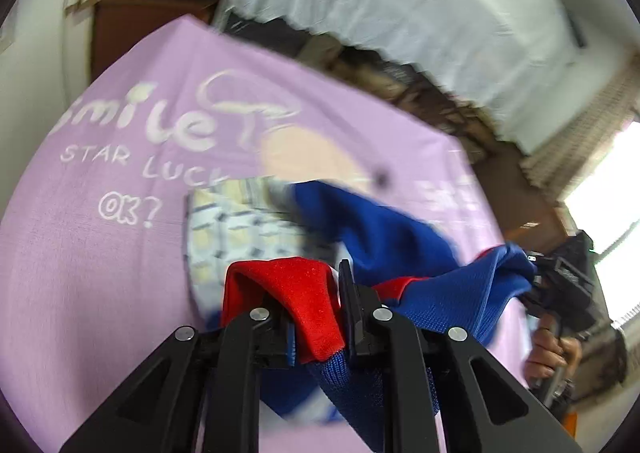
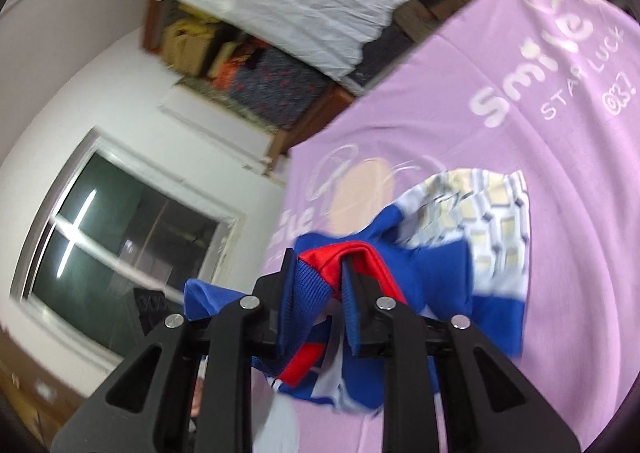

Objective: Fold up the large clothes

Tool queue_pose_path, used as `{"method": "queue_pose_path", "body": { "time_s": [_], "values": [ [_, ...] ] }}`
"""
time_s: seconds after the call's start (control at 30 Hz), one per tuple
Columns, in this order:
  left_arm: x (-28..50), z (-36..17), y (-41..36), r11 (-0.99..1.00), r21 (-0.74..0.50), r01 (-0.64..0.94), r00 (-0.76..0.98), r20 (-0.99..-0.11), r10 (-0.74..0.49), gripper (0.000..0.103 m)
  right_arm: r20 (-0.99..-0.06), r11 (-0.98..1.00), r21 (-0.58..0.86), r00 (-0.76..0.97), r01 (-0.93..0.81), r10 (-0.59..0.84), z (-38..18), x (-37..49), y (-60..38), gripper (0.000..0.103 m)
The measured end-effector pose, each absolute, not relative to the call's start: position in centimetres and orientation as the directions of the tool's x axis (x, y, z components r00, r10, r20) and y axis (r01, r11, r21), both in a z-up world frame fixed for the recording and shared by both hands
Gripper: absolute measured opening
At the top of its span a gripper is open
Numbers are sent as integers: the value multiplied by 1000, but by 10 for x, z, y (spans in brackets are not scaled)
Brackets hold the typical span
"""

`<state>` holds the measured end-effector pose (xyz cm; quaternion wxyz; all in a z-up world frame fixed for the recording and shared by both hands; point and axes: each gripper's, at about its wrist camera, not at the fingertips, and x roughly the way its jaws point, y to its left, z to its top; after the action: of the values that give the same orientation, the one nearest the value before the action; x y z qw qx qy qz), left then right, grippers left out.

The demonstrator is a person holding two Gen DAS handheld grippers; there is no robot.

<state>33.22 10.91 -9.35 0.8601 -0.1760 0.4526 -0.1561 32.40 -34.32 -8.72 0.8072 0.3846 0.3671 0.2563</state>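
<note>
A blue garment with red trim [image 1: 400, 237] hangs stretched between both grippers above a lilac printed sheet [image 1: 100, 253]. My left gripper [image 1: 316, 293] is shut on a red-trimmed edge of the garment [image 1: 296, 293]. At the right of the left wrist view, the right gripper [image 1: 560, 285] pinches the other blue end, with a hand [image 1: 548, 353] on its handle. In the right wrist view my right gripper [image 2: 320, 273] is shut on blue and red cloth [image 2: 332, 257]. A folded checked cloth [image 2: 492, 209] lies on the sheet [image 2: 560, 253] beyond the garment.
A white-covered bed or mattress [image 1: 400, 5] stands behind the lilac surface, with brown clutter [image 1: 420, 93] under it. A window [image 2: 120, 241] in a white wall is at the left of the right wrist view. Bright daylight [image 1: 612, 193] comes in at the right.
</note>
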Motion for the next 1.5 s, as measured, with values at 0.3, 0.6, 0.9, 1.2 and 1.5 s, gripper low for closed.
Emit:
{"method": "queue_pose_path", "body": {
  "time_s": [0.3, 0.6, 0.9, 1.2, 1.5],
  "values": [
    [368, -149, 115, 867, -488, 103, 479, -739, -473, 18, -443, 513, 858, 545, 28, 712, -179, 392, -342, 19],
    [325, -90, 145, 847, -511, 145, 646, -599, -472, 84, -304, 391, 919, 555, -42, 775, -157, 382, -366, 63],
    [317, -88, 162, 843, -507, 180, 654, -578, -487, 83, -352, 542, 831, 637, -124, 685, -124, 358, -380, 66],
    [278, -85, 119, 862, -243, 444, 601, -633, -488, 87, -447, 701, 664, 612, -262, 652, -107, 314, -352, 66],
    [334, -111, 91, 931, -200, 305, 598, -720, -351, 87, -570, 874, 429, 681, -229, 459, -114, 310, -325, 66]
  ]
}}
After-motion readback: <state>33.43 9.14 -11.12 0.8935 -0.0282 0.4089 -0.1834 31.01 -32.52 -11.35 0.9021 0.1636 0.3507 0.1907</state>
